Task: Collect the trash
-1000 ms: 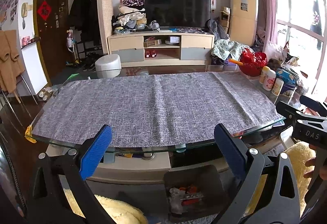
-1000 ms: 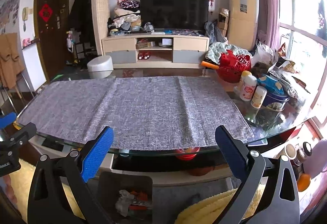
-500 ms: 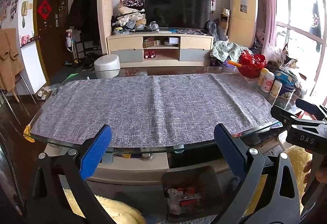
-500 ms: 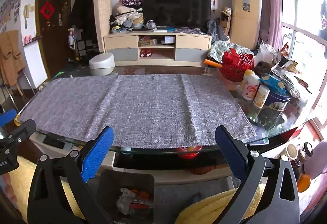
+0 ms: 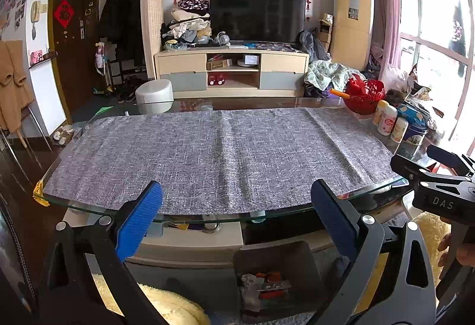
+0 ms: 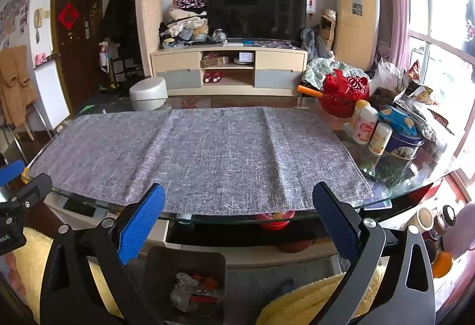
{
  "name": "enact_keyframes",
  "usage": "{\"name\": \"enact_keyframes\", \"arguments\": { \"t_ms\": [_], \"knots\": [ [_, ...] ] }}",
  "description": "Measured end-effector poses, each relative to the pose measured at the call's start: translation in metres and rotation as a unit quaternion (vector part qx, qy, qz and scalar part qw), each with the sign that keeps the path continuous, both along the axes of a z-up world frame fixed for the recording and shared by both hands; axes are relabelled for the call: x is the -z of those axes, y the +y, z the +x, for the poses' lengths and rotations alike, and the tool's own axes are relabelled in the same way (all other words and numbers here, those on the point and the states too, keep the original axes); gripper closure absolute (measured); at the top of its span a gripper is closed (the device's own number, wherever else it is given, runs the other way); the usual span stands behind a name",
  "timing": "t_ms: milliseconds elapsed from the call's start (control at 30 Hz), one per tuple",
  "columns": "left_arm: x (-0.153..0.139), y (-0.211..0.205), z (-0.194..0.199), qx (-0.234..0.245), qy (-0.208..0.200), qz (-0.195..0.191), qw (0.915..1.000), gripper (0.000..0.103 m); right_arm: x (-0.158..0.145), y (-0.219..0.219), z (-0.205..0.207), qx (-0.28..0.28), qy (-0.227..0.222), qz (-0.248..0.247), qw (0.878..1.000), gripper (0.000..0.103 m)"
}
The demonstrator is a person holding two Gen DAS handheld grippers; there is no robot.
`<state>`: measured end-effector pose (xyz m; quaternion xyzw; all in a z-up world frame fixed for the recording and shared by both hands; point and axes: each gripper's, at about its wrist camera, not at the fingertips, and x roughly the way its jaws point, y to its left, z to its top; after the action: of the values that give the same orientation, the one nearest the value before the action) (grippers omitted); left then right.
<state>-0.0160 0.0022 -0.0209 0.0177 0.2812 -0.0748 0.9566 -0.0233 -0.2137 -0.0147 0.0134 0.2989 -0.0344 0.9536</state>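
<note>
Honestly, not much left on top here. The grey cloth (image 5: 219, 155) on the glass surface (image 5: 207, 216) looks bare in both wrist views, and the only trash (image 5: 261, 286) I can spot already sits in the dark bin (image 5: 297, 253) on the floor, below the near edge. Left gripper (image 5: 237, 221) has its fingers spread wide, nothing between them. Same for the right gripper (image 6: 239, 221): wide apart, holding nothing. The bin sits low and ahead of both, a bit right of centre for the left one, a bit left of centre for the right one, so neither is clearly nearer. Bottles (image 6: 366, 126) and the red basket (image 6: 346, 92) crowd the right end, so I'd guess the right hand checks there.
</note>
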Motion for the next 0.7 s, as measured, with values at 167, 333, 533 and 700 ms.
{"name": "enact_keyframes", "arguments": {
  "t_ms": [167, 333, 533, 700],
  "knots": [
    [-0.0015, -0.0013, -0.0006, 0.002, 0.0, -0.001, 1.0, 0.008, 0.0015, 0.0016, 0.0002, -0.001, 0.002, 0.002, 1.0, 0.003],
    [-0.0012, -0.0014, -0.0006, 0.001, 0.0, -0.001, 1.0, 0.008, 0.0013, 0.0041, -0.0016, -0.001, -0.001, 0.004, 1.0, 0.003],
    [-0.004, -0.0049, -0.0015, 0.005, 0.0, -0.001, 1.0, 0.008, 0.0004, 0.0042, -0.0018, -0.001, -0.002, 0.004, 1.0, 0.003],
    [-0.0039, -0.005, -0.0007, 0.003, 0.001, -0.001, 1.0, 0.008, -0.0001, 0.0043, -0.0017, -0.001, -0.002, 0.004, 1.0, 0.003]
  ]
}}
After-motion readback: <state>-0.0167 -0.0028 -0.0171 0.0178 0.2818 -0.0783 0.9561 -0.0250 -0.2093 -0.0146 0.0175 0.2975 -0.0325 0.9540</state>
